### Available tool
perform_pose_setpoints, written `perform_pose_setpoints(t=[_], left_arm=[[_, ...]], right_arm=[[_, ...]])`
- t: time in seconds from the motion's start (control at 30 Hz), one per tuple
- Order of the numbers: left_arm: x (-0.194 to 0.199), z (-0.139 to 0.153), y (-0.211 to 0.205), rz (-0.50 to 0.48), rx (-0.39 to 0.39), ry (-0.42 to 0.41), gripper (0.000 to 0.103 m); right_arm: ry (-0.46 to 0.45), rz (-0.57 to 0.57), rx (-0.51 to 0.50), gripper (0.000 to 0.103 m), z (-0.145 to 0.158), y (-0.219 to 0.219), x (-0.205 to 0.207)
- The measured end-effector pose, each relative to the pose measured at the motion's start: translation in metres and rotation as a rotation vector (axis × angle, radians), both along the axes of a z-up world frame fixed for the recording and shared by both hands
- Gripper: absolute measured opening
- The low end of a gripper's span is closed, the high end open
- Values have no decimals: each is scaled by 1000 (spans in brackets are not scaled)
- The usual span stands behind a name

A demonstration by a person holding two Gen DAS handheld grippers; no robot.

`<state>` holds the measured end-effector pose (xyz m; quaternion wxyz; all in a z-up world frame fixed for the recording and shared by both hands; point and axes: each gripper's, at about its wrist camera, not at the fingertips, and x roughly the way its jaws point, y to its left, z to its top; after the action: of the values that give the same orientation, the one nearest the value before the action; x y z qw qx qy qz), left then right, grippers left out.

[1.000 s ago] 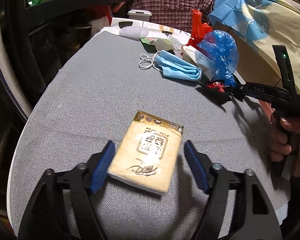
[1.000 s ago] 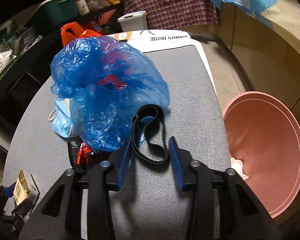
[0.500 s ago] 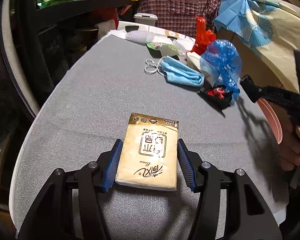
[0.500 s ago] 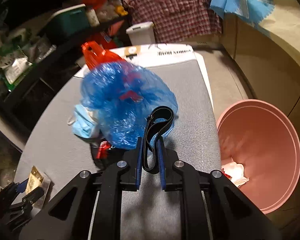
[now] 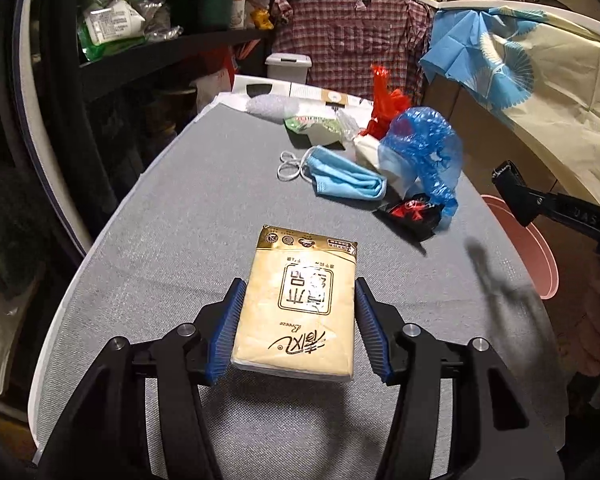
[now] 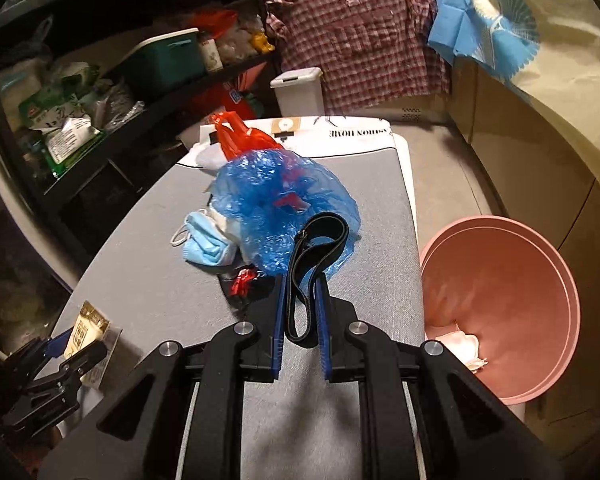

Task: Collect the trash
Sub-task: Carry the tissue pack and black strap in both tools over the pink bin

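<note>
Left tool [image 5: 296, 322]: blue pads pressed against both long sides of the tissue pack [image 5: 300, 304], gripping it near the counter's near edge; whether the pack is off the surface, cannot tell.
Right tool [image 6: 300, 312]: pads closed on the black strap loop [image 6: 314, 268]; the loop stands up out of the pads, above the counter near its right edge.
Tissue pack: beige soft pack, gold band on far end, printed characters on top face. Also seen in the right wrist view at the counter's near-left corner [image 6: 87, 326], held in the left tool [image 6: 66, 350].
Trash pile: toward the far-right part of the counter. Crumpled blue plastic bag [image 6: 284, 208], folded blue face mask [image 5: 346, 178] with white ear loops just left of it, red-and-black wrapper [image 5: 414, 214] at the pile's near side, orange-red plastic bag [image 6: 236, 138] behind.
Counter [image 5: 188, 216]: grey woven covering, white rim, rounded outline in fisheye. White printed packaging [image 6: 352, 134] lies across the far edge.
Bin: pink round trash bin [image 6: 512, 280] on the floor off the counter's right edge; crumpled white paper [image 6: 464, 350] inside it.
Room: dark shelving [image 6: 112, 80] on the left packed with bags and a green box; plaid shirt [image 5: 348, 40] hanging at the back; blue-and-cream cloth [image 5: 500, 64] draped on the right; small white lidded container [image 6: 298, 90] beyond the far edge.
</note>
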<state>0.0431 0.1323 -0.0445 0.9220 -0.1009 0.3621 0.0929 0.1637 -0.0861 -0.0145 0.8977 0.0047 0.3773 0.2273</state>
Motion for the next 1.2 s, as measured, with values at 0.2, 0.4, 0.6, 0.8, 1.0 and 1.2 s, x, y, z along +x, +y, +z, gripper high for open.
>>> perform_pose_setpoints(t=[0.2, 0.4, 0.6, 0.8, 1.0, 1.2], left_arm=[[-8, 10, -5, -7, 16, -36, 53], [-15, 17, -9, -7, 13, -54, 53], [-18, 26, -21, -20, 11, -78, 53], [-17, 32, -38, -51, 12, -91, 53], [-11, 41, -52, -81, 16, -102, 53], [2, 52, -67, -110, 12, -110, 53]], right_arm=[[-19, 2, -5, 15, 12, -7, -18], [-58, 0, -25, 15, 28, -16, -35], [-79, -23, -23, 15, 39, -30, -44], [-96, -59, -15, 15, 54, -51, -45], [-126, -118, -6, 15, 73, -76, -43], [-155, -163, -40, 15, 87, -103, -33]])
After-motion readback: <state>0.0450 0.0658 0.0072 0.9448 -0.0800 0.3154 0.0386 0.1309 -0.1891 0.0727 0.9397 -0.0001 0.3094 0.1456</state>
